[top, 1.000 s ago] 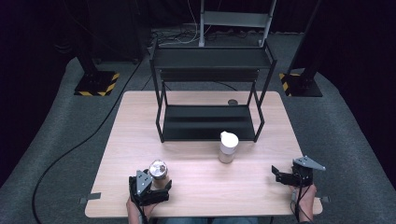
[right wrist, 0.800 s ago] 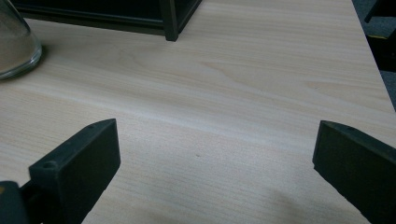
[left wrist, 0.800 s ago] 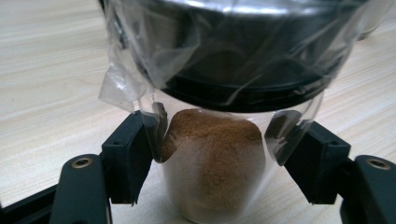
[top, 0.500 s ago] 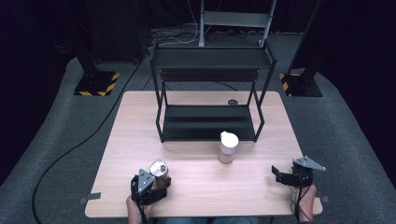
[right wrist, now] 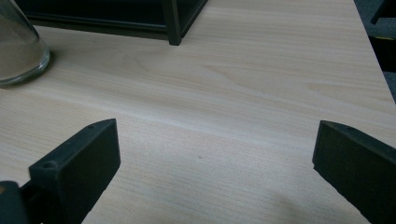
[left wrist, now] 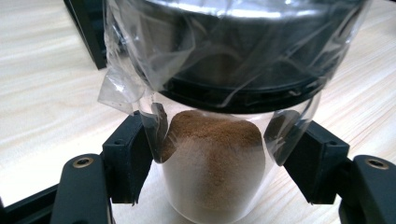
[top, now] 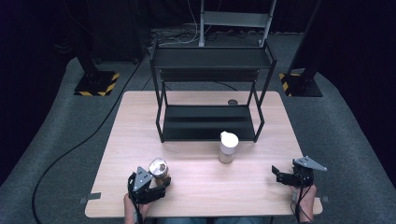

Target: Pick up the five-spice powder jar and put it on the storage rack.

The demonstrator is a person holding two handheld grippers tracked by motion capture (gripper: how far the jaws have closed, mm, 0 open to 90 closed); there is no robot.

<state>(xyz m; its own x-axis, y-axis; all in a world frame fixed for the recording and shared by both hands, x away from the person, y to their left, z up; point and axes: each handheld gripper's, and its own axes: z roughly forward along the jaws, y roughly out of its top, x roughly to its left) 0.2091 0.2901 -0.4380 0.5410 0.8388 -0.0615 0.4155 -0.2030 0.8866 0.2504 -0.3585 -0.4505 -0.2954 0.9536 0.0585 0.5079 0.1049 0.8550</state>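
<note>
A glass jar [left wrist: 210,186] of brown powder, with a dark lid [left wrist: 243,56] and clear film tucked under it, stands between the jaws of my left gripper [left wrist: 212,149], which is shut on its sides. From above, that jar [top: 159,167] sits near the table's front left with the left gripper [top: 156,178] just behind it. My right gripper [top: 277,174] rests at the front right, open with nothing between its jaws [right wrist: 215,149]. A second jar with a white lid [top: 228,146] stands mid-table; its glass base [right wrist: 18,51] holds pale powder.
A black two-tier metal rack [top: 210,123] takes up the back half of the wooden table [top: 196,196]; its front leg [right wrist: 173,23] is close ahead of the right gripper. A small round object [top: 232,102] lies behind the rack.
The left gripper has shifted slightly with the brown-powder jar in its jaws. The right gripper and the white-lidded jar have stayed put.
</note>
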